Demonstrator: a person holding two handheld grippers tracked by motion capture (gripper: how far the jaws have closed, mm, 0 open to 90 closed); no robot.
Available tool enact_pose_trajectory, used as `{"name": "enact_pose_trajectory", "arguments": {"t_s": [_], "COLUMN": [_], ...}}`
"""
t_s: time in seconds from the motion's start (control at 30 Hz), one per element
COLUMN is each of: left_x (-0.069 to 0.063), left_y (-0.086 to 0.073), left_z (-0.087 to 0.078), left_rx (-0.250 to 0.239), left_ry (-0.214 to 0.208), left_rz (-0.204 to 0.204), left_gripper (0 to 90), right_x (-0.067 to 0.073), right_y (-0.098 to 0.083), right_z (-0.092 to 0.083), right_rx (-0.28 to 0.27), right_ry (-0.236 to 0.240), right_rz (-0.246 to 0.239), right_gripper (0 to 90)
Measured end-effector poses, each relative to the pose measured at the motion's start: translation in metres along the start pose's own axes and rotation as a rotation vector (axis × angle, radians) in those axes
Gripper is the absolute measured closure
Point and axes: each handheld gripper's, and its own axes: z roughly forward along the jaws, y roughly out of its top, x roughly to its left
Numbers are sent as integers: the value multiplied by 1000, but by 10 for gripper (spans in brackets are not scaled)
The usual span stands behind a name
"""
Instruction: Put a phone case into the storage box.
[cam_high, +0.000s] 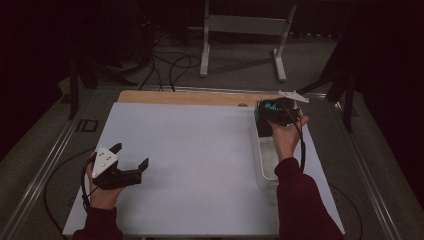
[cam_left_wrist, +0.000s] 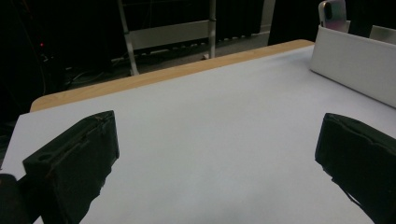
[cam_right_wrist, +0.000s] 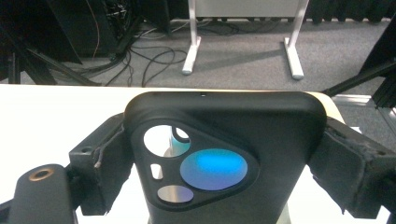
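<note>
Over on the right, the right gripper (cam_high: 278, 111) is hanging above the far end of the white bin (cam_high: 265, 170), and its jaws are clamping a black phone case (cam_right_wrist: 224, 154) by its two long edges. In the right gripper view the case is standing upright between the jaws, camera cutout facing the lens, a blue sheen glinting through the biggest opening. The case is sitting above the bin at the far right of the white table (cam_high: 190, 165), close to the wooden edge strip (cam_high: 190, 97). The right hand (cam_high: 285, 137) is gripping the tool from behind, dark red sleeve trailing back. Meanwhile the left gripper (cam_high: 131, 156) is idling low over the near left part of the table, well apart from the bin, jaws spread wide with nothing between them. The left gripper view is showing bare white surface between its black jaws, with the bin's wall (cam_left_wrist: 355, 60) off at the far right.
</note>
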Motion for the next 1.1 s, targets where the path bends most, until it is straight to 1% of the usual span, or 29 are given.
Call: {"name": "enact_pose_trajectory", "arguments": {"t_s": [0.03, 0.17, 0.37, 0.53, 0.67, 0.73, 0.8, 0.97, 1.0, 1.1], "left_x": [0, 0, 0, 0, 0, 0, 0, 1, 1, 0], "left_y": [0, 1, 1, 1, 1, 1, 1, 1, 1, 1], "left_z": [0, -1, -1, -1, -2, -2, -2, -3, -3, -3], "left_rx": [0, -3, -4, -6, -7, -8, -9, -14, -14, -12], "left_ry": [1, 1, 0, -2, -2, -5, -5, -5, -4, -5], "left_rz": [2, 0, 1, 0, 0, 0, 0, -6, -6, -7], "left_gripper": [3, 3, 3, 3, 3, 3, 3, 3, 3, 3], "right_x": [0, 0, 0, -1, -1, 0, 0, 1, 0, 0], "right_y": [0, -1, -2, -3, -5, -5, -6, -5, -5, -5], "right_z": [1, 3, 6, 11, 16, 18, 20, 24, 26, 28], "right_rx": [4, 8, 21, 40, 67, 68, 70, 66, 64, 59], "right_ry": [-1, -18, -15, -26, -10, -20, -15, -25, -17, -17], "right_rz": [6, 3, -5, -6, -9, -17, -15, -16, -22, -36], "right_gripper": [128, 128, 127, 126, 125, 125, 124, 120, 117, 90]}}
